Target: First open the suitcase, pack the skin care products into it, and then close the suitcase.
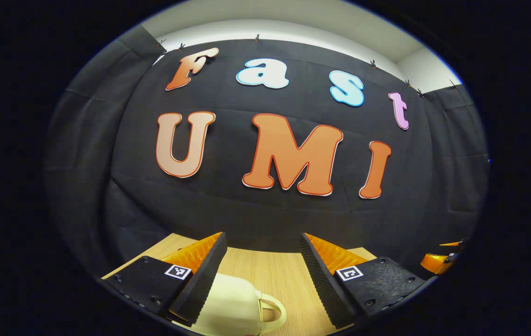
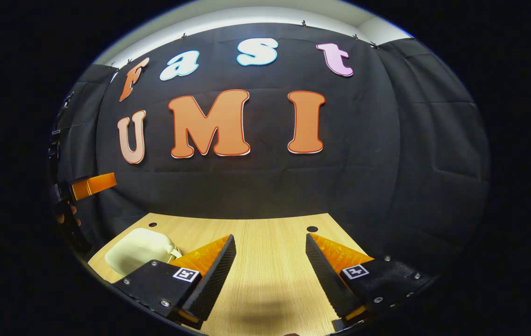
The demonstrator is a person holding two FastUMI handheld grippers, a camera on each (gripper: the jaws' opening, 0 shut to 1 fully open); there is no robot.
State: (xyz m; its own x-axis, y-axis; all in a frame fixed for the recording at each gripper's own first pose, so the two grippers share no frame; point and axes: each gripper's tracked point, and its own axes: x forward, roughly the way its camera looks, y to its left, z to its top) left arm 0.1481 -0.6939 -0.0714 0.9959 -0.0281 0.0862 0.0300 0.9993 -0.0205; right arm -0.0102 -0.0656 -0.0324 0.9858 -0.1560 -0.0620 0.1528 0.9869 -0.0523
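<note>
A small cream suitcase [image 1: 235, 305] with a loop handle lies closed on the wooden table [image 1: 274, 270], just below and between the fingers of my left gripper [image 1: 263, 242], which is open and held above it. In the right gripper view the same suitcase [image 2: 137, 249] lies at the table's left side, left of my right gripper [image 2: 270, 242], which is open over bare wood with nothing between its fingers. The other gripper [image 2: 90, 185] shows at the far left of the right gripper view, held by a hand [image 2: 65, 214].
The black cloth wall stands right behind the table's far edge [image 2: 242, 216]. Two small dark holes [image 2: 312, 229] sit in the tabletop near that edge. Part of the other gripper [image 1: 440, 259] shows at the right edge of the left gripper view.
</note>
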